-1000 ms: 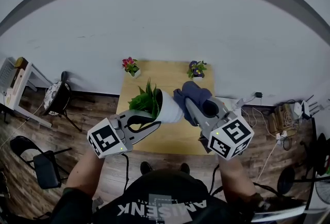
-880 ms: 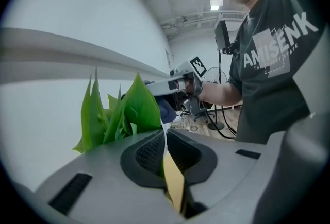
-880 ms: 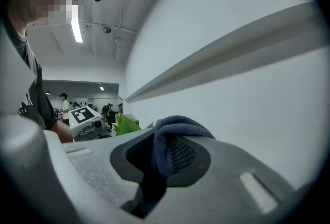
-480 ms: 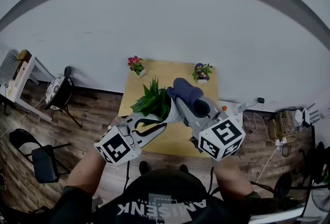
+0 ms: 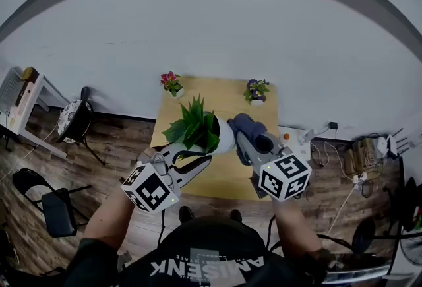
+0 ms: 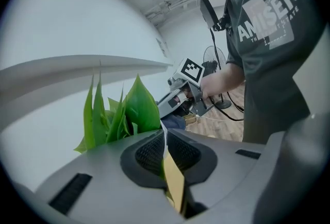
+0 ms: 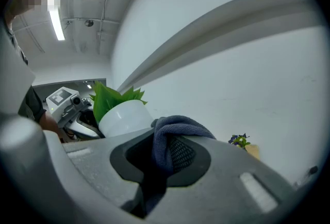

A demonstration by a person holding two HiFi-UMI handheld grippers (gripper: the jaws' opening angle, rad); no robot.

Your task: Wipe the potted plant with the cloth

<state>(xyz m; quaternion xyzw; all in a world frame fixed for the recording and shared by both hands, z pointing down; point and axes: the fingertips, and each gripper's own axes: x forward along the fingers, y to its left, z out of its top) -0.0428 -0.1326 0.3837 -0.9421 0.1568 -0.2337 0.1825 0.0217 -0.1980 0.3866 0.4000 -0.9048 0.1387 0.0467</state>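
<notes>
Pale wall and a wooden table (image 5: 217, 95) lie behind the potted plant (image 5: 201, 130), which is held above the table's near half. On its near-left side, the left gripper (image 5: 192, 158) is clamped on the white pot's (image 5: 225, 138) rim. The right gripper (image 5: 254, 142) is clenched on a dark blue cloth (image 5: 249, 127) that meets the pot's right side. Wiping the pot wall looks under way. Next, the cloth should slide around that wall or up to the leaves (image 5: 190, 127).

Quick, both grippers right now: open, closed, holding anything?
Left gripper: jaws closed on the potted plant, at its pot rim.
Right gripper: jaws closed on the cloth.
</notes>
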